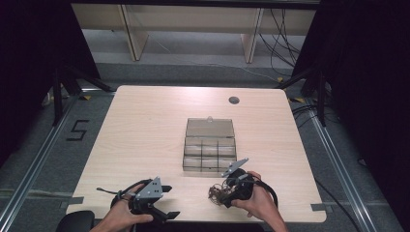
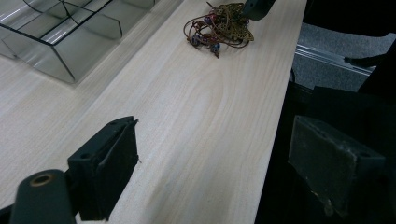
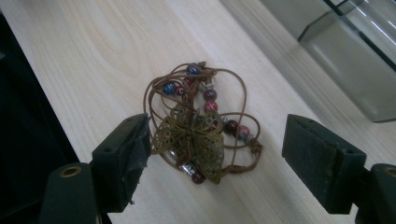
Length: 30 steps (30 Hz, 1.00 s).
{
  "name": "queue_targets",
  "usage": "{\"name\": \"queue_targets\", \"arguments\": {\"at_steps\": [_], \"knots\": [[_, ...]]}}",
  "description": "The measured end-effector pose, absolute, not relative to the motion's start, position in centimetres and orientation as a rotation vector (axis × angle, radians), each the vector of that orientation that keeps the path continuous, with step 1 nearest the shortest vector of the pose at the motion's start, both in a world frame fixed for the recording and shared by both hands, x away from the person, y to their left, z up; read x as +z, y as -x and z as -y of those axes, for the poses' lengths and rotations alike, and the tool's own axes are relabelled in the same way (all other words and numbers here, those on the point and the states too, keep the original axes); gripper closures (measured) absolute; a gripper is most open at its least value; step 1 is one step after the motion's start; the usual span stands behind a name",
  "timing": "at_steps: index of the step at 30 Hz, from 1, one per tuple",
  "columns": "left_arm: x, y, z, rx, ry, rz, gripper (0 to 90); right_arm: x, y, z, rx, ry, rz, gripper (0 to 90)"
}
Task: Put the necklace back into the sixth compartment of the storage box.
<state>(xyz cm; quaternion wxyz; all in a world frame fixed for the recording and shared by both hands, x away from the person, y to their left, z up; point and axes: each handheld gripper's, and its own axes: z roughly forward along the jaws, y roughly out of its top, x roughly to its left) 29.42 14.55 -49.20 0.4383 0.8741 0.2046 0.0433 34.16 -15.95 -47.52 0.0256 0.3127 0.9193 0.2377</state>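
Right gripper (image 3: 215, 154) has its 2 jaws spread wide around a tangled beaded cord necklace (image 3: 203, 126) with a brass butterfly pendant (image 3: 194, 140), pads not pressing on it. It lies on the wooden table (image 1: 145, 130) near the front edge, just in front of the clear compartment box (image 1: 210, 145). Left gripper (image 2: 224, 172) sits off to the side, jaws apart and empty.

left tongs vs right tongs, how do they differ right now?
The right tongs stand open around the beaded necklace, one jaw close beside its brass butterfly pendant, the other clear of it; the left tongs stand open over bare table at its near edge. The right tongs sit just before the clear compartment box; the left tongs lie farther off to its left. Both are open and hold nothing.
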Motion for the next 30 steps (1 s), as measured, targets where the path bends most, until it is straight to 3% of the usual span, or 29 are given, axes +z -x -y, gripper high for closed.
{"name": "queue_targets", "arguments": {"at_steps": [9, 13, 22, 30], "knots": [[-49.0, -29.6, -14.7, 0.12, -2.168, -0.507, 15.1, -48.3, -34.8, 15.4, 0.701, -0.939, -2.891, 28.7], [-49.0, -29.5, -14.6, 0.122, -2.169, -0.504, 15.1, -48.6, -35.1, 15.2, 0.699, -0.963, -2.924, 38.5], [-49.1, -29.5, -14.6, 0.114, -2.178, -0.503, 15.1, -48.1, -34.7, 15.1, 0.759, -0.92, -2.969, 72.8], [-49.0, -29.5, -14.7, 0.117, -2.178, -0.498, 15.1, -47.0, -34.4, 14.1, 0.728, -0.81, -2.967, 79.5]]}}
